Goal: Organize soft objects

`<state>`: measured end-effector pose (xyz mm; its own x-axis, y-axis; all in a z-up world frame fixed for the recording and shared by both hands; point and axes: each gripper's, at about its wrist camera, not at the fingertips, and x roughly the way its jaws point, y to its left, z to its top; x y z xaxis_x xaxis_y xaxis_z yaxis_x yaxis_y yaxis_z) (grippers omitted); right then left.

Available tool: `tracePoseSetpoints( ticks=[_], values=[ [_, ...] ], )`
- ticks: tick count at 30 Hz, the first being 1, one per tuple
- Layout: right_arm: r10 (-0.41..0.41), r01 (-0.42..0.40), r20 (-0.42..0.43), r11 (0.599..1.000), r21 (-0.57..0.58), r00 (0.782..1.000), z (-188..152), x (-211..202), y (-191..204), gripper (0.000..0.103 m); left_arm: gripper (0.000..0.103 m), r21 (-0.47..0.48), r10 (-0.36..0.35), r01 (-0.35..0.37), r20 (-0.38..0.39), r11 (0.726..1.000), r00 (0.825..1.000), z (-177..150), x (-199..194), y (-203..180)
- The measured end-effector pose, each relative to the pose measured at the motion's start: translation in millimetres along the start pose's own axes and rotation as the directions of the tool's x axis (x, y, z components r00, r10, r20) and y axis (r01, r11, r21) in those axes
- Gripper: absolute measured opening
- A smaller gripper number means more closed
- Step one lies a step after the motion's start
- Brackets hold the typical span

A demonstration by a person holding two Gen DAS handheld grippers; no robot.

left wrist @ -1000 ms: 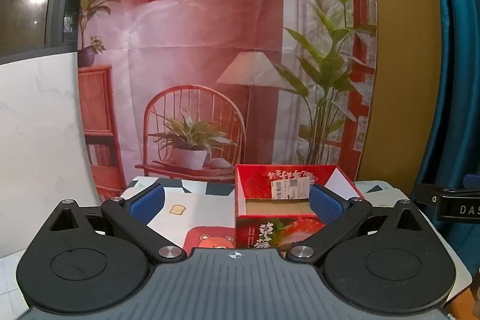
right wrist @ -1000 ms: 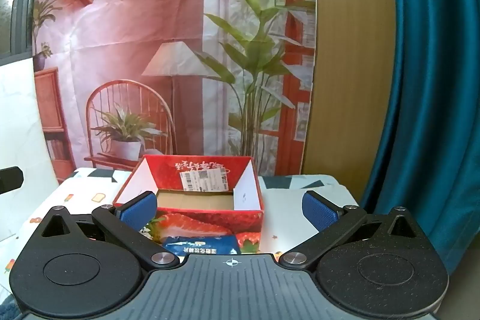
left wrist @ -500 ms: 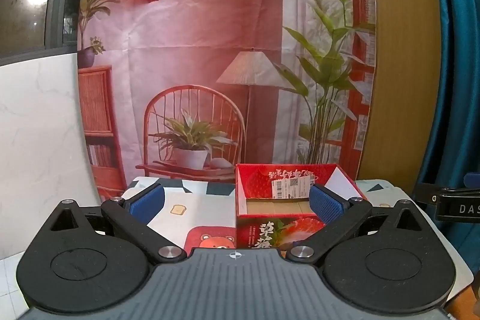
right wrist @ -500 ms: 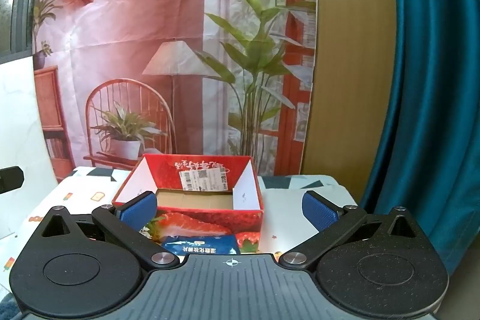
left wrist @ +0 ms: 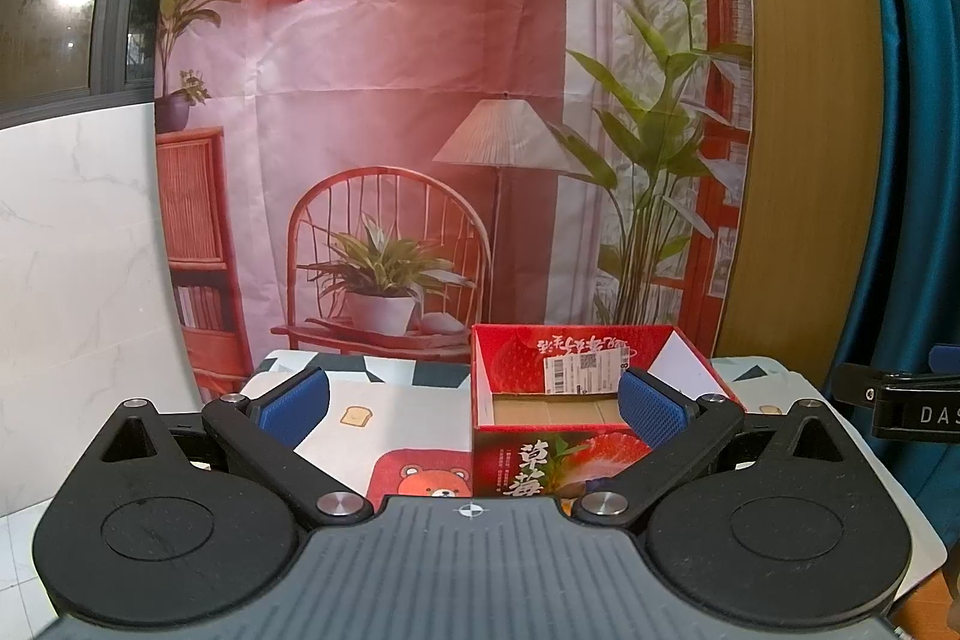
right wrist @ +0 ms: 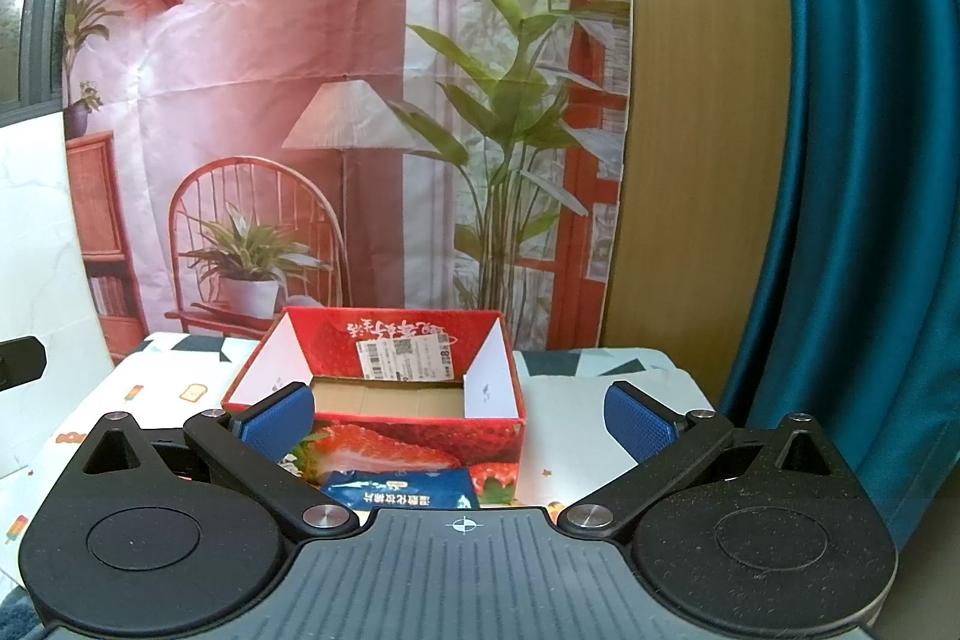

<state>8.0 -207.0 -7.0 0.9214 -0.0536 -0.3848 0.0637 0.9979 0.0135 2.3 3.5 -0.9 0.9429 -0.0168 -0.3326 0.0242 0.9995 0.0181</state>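
Observation:
A red strawberry-print cardboard box stands open-topped on the table; its brown inside looks empty. It also shows in the right wrist view. A blue soft packet lies on the table right in front of the box, partly hidden by my right gripper's body. My left gripper is open and empty, with its right pad in front of the box's near right corner. My right gripper is open and empty, with the box's front between its pads.
The table carries a white cloth with cartoon prints and a red bear patch. A printed room backdrop hangs behind the table. A teal curtain hangs at the right. A white marble panel stands at the left.

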Motion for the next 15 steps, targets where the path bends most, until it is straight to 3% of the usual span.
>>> tracePoseSetpoints(
  ticks=[15],
  values=[
    [-0.001, 0.001, -0.002, 1.0, 0.0, 1.0, 1.2, 0.5, 0.3, 0.103, 0.103, -0.001, 0.001, -0.001, -0.001, 1.0, 1.0, -0.3, -0.1, -0.6]
  ],
)
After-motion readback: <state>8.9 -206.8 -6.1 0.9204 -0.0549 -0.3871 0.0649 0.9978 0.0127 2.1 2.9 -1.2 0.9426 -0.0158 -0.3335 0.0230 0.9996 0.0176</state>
